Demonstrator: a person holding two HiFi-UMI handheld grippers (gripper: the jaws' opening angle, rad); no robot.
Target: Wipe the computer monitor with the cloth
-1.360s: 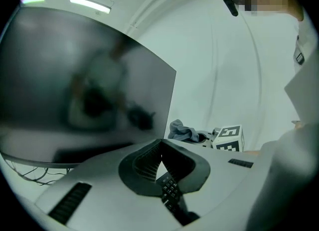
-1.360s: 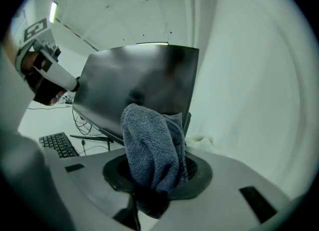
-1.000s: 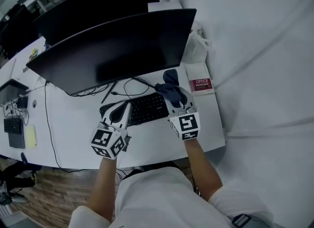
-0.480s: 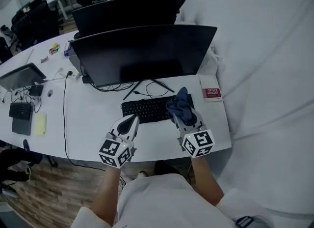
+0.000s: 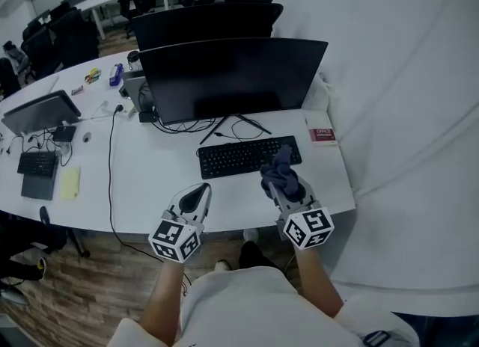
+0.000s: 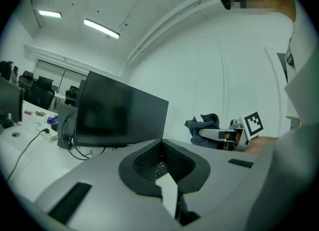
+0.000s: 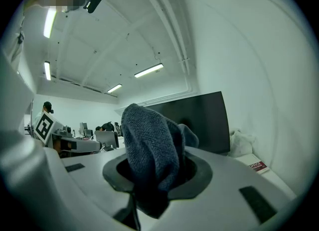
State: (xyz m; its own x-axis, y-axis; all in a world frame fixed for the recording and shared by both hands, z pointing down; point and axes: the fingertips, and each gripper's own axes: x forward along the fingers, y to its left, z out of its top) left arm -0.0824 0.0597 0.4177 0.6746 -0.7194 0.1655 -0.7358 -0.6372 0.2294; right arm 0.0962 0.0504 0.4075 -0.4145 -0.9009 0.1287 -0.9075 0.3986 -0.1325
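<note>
The dark, switched-off monitor (image 5: 232,76) stands at the back of the white desk (image 5: 142,188). My right gripper (image 5: 283,181) hovers over the desk's front edge, right of the keyboard, shut on a bunched dark blue cloth (image 5: 280,171). In the right gripper view the cloth (image 7: 149,150) fills the space between the jaws, and the monitor (image 7: 199,120) lies beyond it. My left gripper (image 5: 196,197) is held at the front edge, shut and empty. In the left gripper view its jaws meet at the tip, with the monitor (image 6: 119,115) ahead and the cloth (image 6: 205,124) to the right.
A black keyboard (image 5: 243,156) lies before the monitor, with cables (image 5: 224,125) behind it. A red-covered book (image 5: 322,135) sits at the right end. A second monitor (image 5: 209,20) stands behind. A laptop (image 5: 41,111) and a yellow pad (image 5: 70,182) lie far left.
Both grippers have drawn back from the keyboard toward the desk's front edge. The right one has carried the cloth up off the desk. The head view has tilted up.
</note>
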